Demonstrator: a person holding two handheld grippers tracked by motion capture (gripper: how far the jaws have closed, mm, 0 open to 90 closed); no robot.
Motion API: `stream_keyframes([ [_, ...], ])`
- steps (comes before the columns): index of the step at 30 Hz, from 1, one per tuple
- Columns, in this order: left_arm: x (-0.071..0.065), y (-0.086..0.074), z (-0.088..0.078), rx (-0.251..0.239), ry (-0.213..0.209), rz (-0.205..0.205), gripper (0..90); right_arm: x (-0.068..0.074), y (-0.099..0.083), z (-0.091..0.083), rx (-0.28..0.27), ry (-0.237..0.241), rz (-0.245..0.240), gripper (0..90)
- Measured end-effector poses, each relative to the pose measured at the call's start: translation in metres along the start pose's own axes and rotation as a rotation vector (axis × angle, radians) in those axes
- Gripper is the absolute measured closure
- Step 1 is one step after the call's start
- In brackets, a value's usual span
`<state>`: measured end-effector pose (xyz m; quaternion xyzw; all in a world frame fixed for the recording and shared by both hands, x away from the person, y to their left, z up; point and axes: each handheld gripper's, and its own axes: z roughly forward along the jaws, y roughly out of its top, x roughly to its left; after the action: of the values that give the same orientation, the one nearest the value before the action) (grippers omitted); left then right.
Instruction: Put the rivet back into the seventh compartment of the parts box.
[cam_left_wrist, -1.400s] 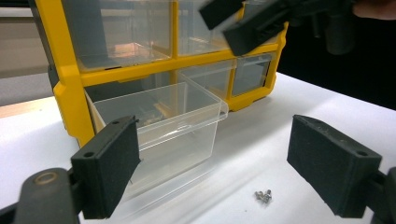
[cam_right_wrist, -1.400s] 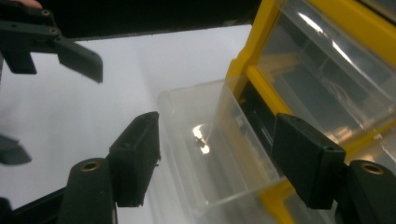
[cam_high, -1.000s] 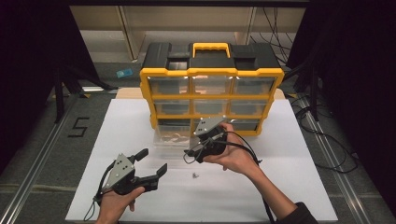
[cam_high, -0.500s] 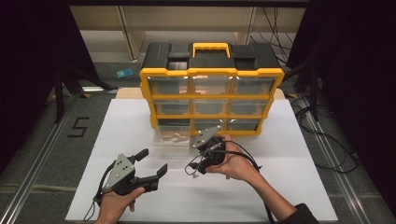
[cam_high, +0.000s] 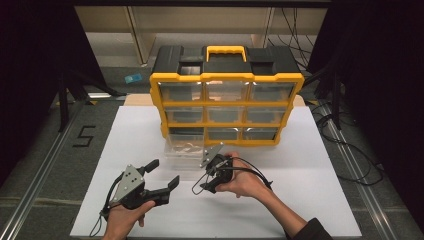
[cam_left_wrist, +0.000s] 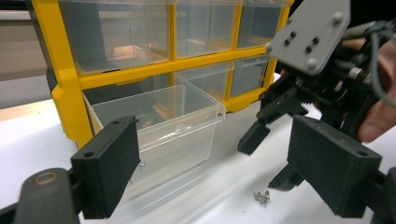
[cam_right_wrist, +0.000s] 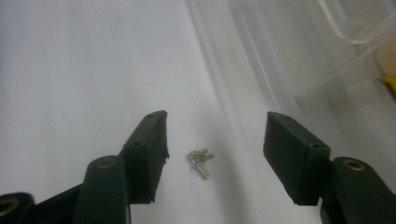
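Between right gripper (cam_right_wrist: 214, 140) jaws, two small screws (cam_right_wrist: 200, 162), untouched

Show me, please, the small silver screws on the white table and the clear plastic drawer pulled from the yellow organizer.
small silver screws (cam_right_wrist: 200, 161), right gripper view, on the middle screw's shaft.
clear plastic drawer (cam_left_wrist: 180, 133), left gripper view, on its front wall.

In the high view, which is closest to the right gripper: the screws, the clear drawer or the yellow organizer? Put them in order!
From the right gripper:
1. Screws, on the table between its open jaws.
2. Clear drawer, just behind it.
3. Yellow organizer, farthest back.
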<state>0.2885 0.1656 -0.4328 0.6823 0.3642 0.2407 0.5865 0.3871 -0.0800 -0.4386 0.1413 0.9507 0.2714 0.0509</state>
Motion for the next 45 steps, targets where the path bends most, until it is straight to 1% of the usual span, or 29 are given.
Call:
stream_keyframes([
  [3, 0.0, 0.0, 0.0, 0.001, 0.0, 0.001, 16.6, 0.0, -0.002, 0.007, 0.022, 0.012, 0.007, 44.3],
  [5, 0.0, 0.0, 0.0, 0.001, 0.0, 0.0, 16.6, 0.001, -0.003, 0.012, 0.039, 0.033, 0.02, 47.5],
  [6, 0.0, 0.0, 0.0, 0.001, 0.0, 0.0, 16.6, 0.0, -0.004, 0.015, 0.039, 0.03, 0.015, 48.5],
  [8, 0.0, 0.0, 0.0, 0.002, 0.0, 0.0, 16.6, 0.001, -0.005, 0.019, 0.056, 0.038, 0.032, 51.5],
  [15, 0.0, 0.0, 0.0, 0.002, -0.001, -0.001, 16.6, -0.002, -0.008, 0.027, 0.068, 0.052, 0.066, 60.6],
  [18, 0.0, 0.0, 0.0, 0.002, -0.001, -0.001, 16.5, -0.002, -0.009, 0.028, 0.081, 0.055, 0.077, 67.6],
  [19, 0.0, 0.0, 0.0, 0.002, -0.001, -0.002, 16.6, -0.002, -0.009, 0.029, 0.085, 0.063, 0.076, 69.9],
  [21, 0.0, 0.0, 0.0, 0.002, -0.001, -0.002, 16.6, -0.001, -0.009, 0.031, 0.088, 0.057, 0.08, 71.4],
  [22, 0.0, 0.0, 0.0, 0.001, -0.002, -0.002, 16.6, -0.001, -0.01, 0.031, 0.084, 0.053, 0.084, 73.7],
  [23, 0.0, 0.0, 0.0, 0.002, -0.002, -0.002, 16.6, -0.002, -0.01, 0.031, 0.085, 0.062, 0.077, 76.1],
  [24, 0.0, 0.0, 0.0, 0.002, -0.002, -0.002, 16.6, -0.003, -0.011, 0.031, 0.082, 0.053, 0.082, 80.3],
  [26, 0.0, 0.0, 0.0, 0.002, -0.003, -0.001, 16.6, -0.002, -0.011, 0.031, 0.082, 0.048, 0.081, 81.0],
  [28, 0.0, 0.0, 0.0, 0.002, -0.002, -0.001, 16.6, -0.002, -0.01, 0.031, 0.085, 0.046, 0.066, 81.6],
  [31, 0.0, 0.0, 0.0, 0.001, -0.001, -0.001, 16.7, -0.001, -0.009, 0.03, 0.071, 0.06, 0.069, 82.9],
  [32, 0.0, 0.0, 0.0, 0.0, -0.001, 0.0, 16.7, -0.002, -0.009, 0.028, 0.062, 0.059, 0.06, 83.0],
  [37, 0.0, 0.0, 0.0, 0.001, -0.004, 0.002, 16.7, -0.007, -0.005, 0.014, 0.011, 0.052, 0.059, 83.1],
  [38, 0.0, 0.0, -0.001, 0.001, -0.004, 0.002, 16.7, -0.008, -0.005, 0.012, 0.001, 0.049, 0.058, 83.1],
  [39, 0.0, 0.0, 0.0, -0.007, -0.012, 0.0, 16.7, -0.009, -0.005, 0.01, -0.007, 0.039, 0.06, 83.1],
  [40, 0.0, 0.0, -0.001, 0.002, -0.003, 0.004, 16.7, -0.01, -0.005, 0.008, -0.015, 0.034, 0.06, 83.1],
  [41, 0.0, 0.0, -0.001, 0.002, -0.003, 0.004, 16.7, -0.012, -0.005, 0.007, -0.027, 0.028, 0.049, 83.1],
  [42, 0.0, 0.0, 0.0, 0.001, -0.005, 0.005, 16.7, -0.012, -0.005, 0.007, -0.027, 0.028, 0.049, 83.1],
  [43, 0.0, 0.0, -0.001, 0.002, -0.003, 0.003, 16.7, -0.013, -0.004, 0.001, -0.04, 0.024, 0.054, 83.1],
  [45, 0.0, 0.0, 0.0, 0.001, -0.002, 0.002, 16.7, -0.013, -0.003, -0.003, -0.051, 0.013, 0.056, 83.1],
])
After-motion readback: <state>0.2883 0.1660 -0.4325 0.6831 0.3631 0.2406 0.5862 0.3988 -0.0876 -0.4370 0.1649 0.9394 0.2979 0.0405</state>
